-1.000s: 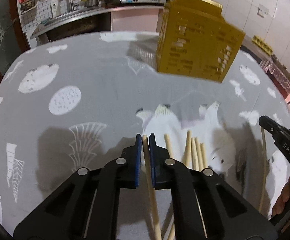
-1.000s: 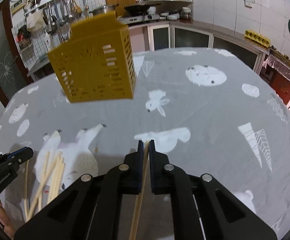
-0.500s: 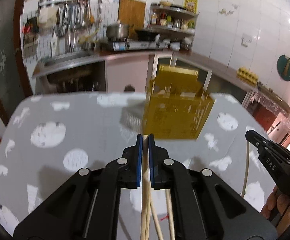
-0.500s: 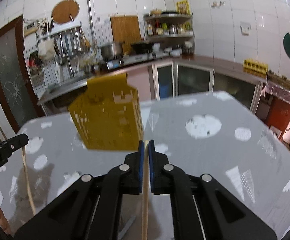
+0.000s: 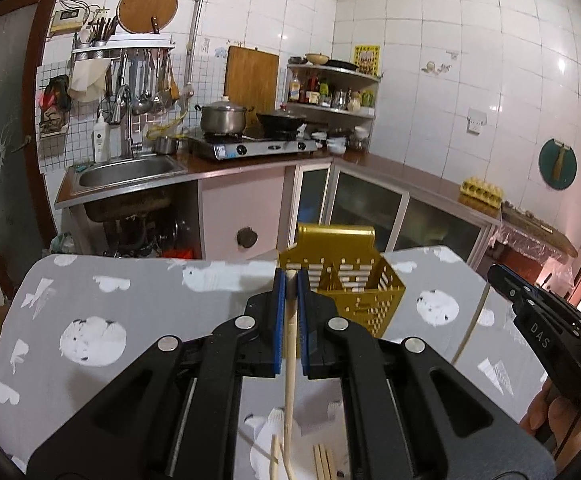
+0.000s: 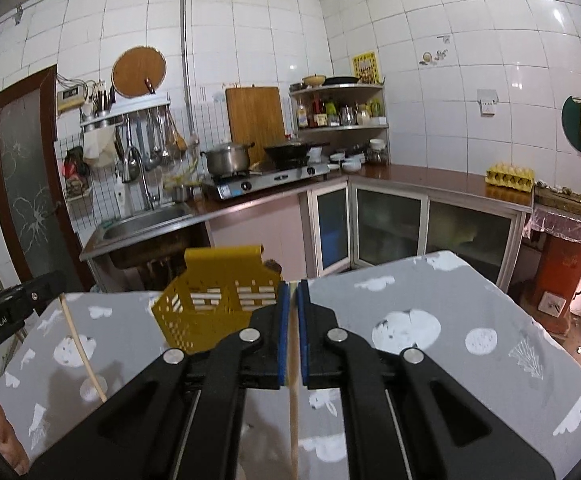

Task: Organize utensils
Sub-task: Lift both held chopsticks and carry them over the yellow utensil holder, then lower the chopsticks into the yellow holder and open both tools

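My left gripper (image 5: pixel 290 280) is shut on a pale wooden chopstick (image 5: pixel 289 376) that hangs down from its pads. My right gripper (image 6: pixel 293 286) is shut on another chopstick (image 6: pixel 293 420), also hanging down. Both are raised above the table. A yellow perforated utensil holder (image 5: pixel 350 288) stands on the grey patterned tablecloth (image 5: pixel 130 320) just beyond the left gripper; it also shows in the right wrist view (image 6: pixel 214 304), left of my right gripper. Several loose chopsticks (image 5: pixel 322 460) lie on the table under the left gripper. The other gripper shows at each view's edge.
The table's far edge (image 6: pixel 410 268) faces a kitchen counter with a sink (image 5: pixel 126 168), a stove with a pot (image 5: pixel 222 120) and cabinets. An egg carton (image 6: pixel 508 176) sits on the right counter.
Both grippers have lifted and tilted up from the table, each carrying its chopstick. The yellow holder now looks lower and farther in both views.
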